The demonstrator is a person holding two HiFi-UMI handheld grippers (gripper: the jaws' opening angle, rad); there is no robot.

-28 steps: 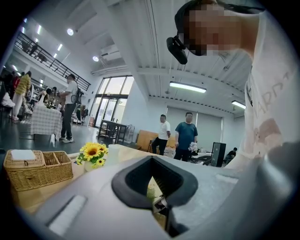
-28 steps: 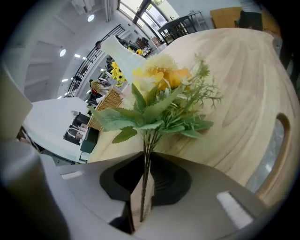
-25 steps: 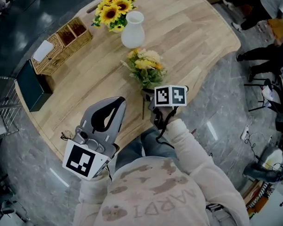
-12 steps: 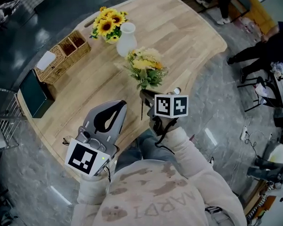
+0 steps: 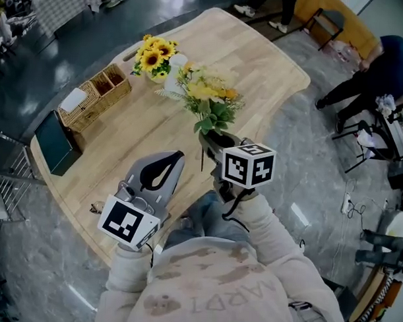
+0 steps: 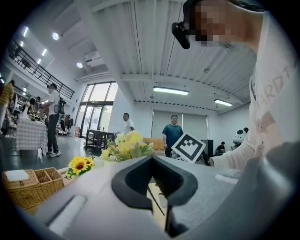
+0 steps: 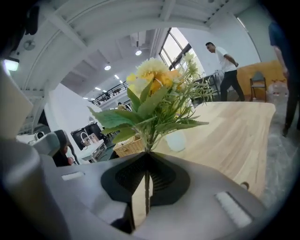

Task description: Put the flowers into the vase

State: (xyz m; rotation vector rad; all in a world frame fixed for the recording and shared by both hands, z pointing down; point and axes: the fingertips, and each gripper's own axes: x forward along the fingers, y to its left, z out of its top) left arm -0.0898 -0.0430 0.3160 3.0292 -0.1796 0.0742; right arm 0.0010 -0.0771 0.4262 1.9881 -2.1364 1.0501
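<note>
My right gripper (image 5: 213, 137) is shut on the stem of a bunch of yellow flowers with green leaves (image 5: 207, 98), held upright above the wooden table (image 5: 258, 60). In the right gripper view the stem runs up between the closed jaws (image 7: 147, 157) to the bunch (image 7: 154, 96). The white vase (image 5: 176, 62) stands at the table's far side, partly hidden behind the blooms; the same vase (image 7: 176, 140) shows small beyond the leaves. My left gripper (image 5: 174, 156) hovers over the near table edge, shut and empty (image 6: 153, 159).
Sunflowers (image 5: 152, 56) sit just left of the vase. A divided wicker basket (image 5: 95, 97) and a dark green box (image 5: 57, 144) occupy the table's left end. A seated person (image 5: 379, 71) and chairs are off to the right on the grey floor.
The right gripper has risen with the flowers and moved toward the vase, so the blooms now overlap it in the head view. The left gripper has stayed roughly in place.
</note>
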